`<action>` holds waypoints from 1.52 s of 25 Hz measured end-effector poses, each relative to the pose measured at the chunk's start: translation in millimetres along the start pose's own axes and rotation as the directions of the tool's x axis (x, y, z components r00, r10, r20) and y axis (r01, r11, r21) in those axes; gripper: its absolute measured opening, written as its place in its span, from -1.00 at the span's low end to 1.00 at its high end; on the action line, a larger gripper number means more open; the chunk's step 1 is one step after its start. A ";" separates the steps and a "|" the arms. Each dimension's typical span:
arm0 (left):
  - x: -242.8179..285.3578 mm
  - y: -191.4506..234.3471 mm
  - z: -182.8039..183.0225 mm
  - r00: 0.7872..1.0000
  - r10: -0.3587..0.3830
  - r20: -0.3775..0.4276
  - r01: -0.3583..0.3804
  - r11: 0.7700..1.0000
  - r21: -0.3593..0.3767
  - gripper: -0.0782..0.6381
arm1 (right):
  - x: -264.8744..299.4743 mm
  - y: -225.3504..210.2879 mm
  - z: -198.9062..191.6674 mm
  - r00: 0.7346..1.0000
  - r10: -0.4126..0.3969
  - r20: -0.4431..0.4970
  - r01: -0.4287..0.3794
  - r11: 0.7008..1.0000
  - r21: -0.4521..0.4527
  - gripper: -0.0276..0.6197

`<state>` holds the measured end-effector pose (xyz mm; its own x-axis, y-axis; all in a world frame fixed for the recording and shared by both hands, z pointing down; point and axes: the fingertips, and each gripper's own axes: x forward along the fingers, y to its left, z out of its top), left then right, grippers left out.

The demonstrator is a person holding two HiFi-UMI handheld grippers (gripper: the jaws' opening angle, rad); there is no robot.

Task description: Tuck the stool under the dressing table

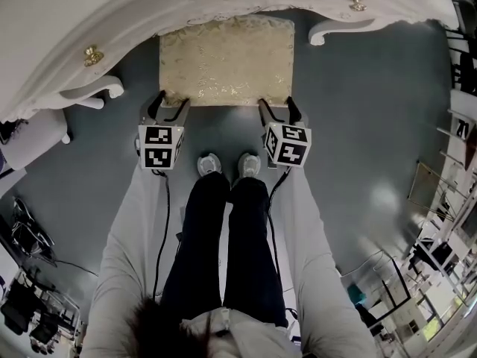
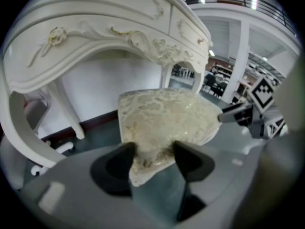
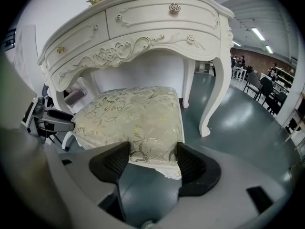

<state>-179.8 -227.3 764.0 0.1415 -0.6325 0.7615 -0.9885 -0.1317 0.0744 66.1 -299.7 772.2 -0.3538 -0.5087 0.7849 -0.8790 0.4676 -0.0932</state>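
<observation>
Left gripper (image 1: 170,104), right gripper (image 1: 274,107): fingers (image 3: 112,163) clamped on the near corners of the stool (image 1: 227,58).
Stool: on floor (image 1: 373,125), partly under dressing table (image 1: 67,43).
Likely risks: cushion edge slips free; a skewed push knocks the table legs (image 1: 328,30).

The stool (image 1: 227,60), seat rectangular in cream-gold brocade, stood upright between the front legs of the white carved dressing table (image 1: 112,21), far edge seemingly just under it.

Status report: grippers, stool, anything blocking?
Shut on stool near corners: left gripper, right gripper. Stool far edge at table front, rest out. Nothing seen blocking.
</observation>
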 end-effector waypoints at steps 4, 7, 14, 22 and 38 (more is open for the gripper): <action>-0.4 -1.1 1.0 1.000 0.007 0.010 -0.007 1.000 -0.003 0.00 | 0.6 -0.8 0.8 1.000 0.004 0.005 -0.004 1.000 -0.003 0.08; -0.4 -2.3 1.5 1.000 -0.003 0.000 0.003 1.000 -0.007 0.00 | 1.0 -1.0 0.8 1.000 0.003 0.007 -0.002 1.000 -0.007 0.08; 10.9 8.6 19.1 0.999 0.033 0.006 -0.033 0.999 -0.017 0.00 | 14.8 -5.9 23.2 1.000 0.012 0.023 -0.011 1.000 -0.015 0.07; 25.3 20.8 41.7 0.998 0.056 0.034 -0.054 0.997 -0.053 0.00 | 35.1 -13.7 55.5 0.999 0.036 0.023 -0.035 0.999 -0.041 0.07; 52.8 39.8 79.5 0.984 0.165 0.060 -0.156 0.978 -0.137 0.00 | 79.1 -27.4 115.2 0.995 0.096 0.004 -0.095 0.989 -0.113 0.07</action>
<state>-207.4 -326.6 755.9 -0.0210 -0.6905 0.7230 -0.9963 0.0744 0.0422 25.4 -436.0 766.2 -0.4374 -0.4642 0.7702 -0.8000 0.5921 -0.0974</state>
